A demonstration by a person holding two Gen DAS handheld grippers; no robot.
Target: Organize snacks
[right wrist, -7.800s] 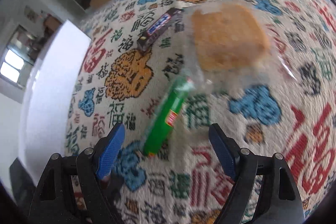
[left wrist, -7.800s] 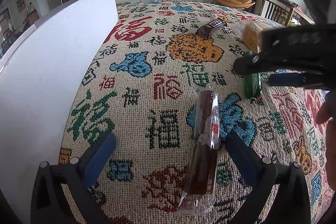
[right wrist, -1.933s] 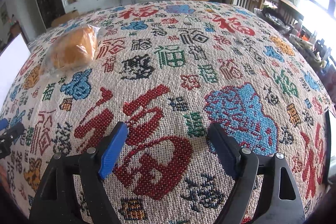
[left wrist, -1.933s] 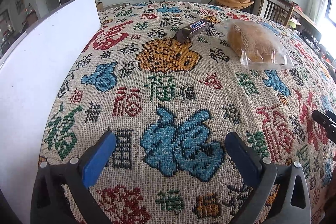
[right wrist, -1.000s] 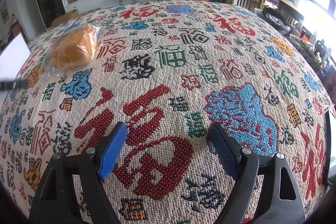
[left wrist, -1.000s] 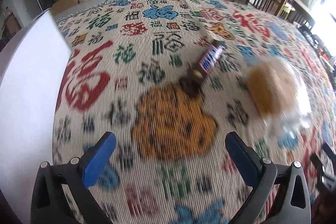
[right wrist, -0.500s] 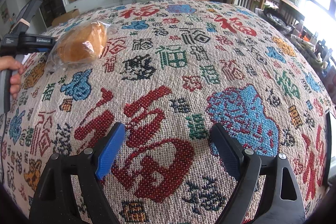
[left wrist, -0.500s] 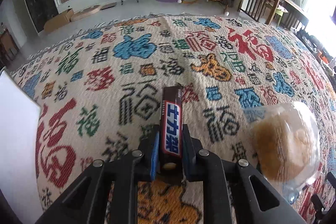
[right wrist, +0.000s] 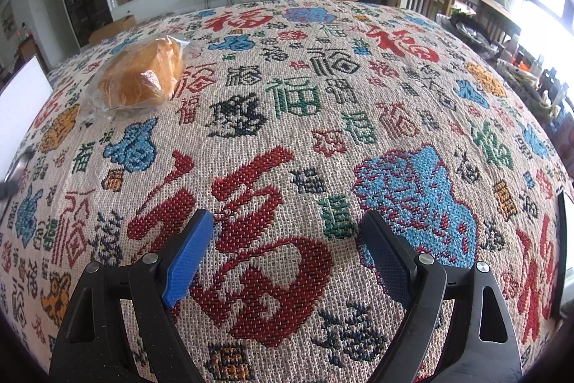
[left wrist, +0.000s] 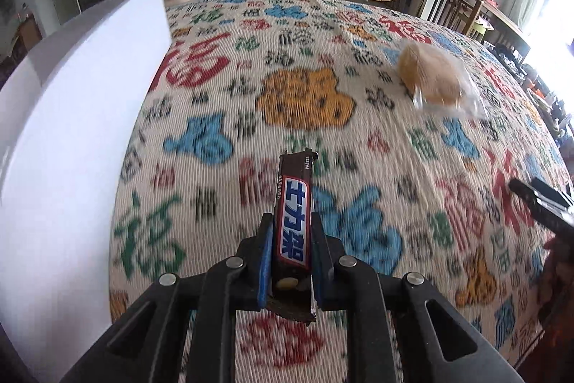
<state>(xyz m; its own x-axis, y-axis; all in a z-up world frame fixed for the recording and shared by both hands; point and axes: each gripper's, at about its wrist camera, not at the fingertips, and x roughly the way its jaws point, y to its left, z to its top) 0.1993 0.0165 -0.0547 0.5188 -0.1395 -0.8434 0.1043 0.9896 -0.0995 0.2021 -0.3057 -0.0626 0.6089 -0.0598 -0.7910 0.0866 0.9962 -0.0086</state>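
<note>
My left tool (left wrist: pixel 291 252) grips a dark brown wrapped chocolate bar with a blue-and-white label (left wrist: pixel 293 221), blue pads pressed on both long sides near its rear end. The bar juts forward along the fingers, raised above the table covered in a woven cream cloth with red, blue, green and orange characters (left wrist: pixel 308 99); its far end points at the orange motif mid-table.

A white flat-sided box (left wrist: pixel 71 139) stands along the table's left edge, beside my left tool.

A golden bread bun in a clear plastic bag (left wrist: pixel 436 83) lies on the cloth toward the far right part of the table, well apart from the bar. From the right wrist it sits at the far left (right wrist: pixel 140 79).

My right tool (right wrist: pixel 287 250) is spread wide, nothing between its blue pads, poised over a large red character near the table's near edge.
</note>
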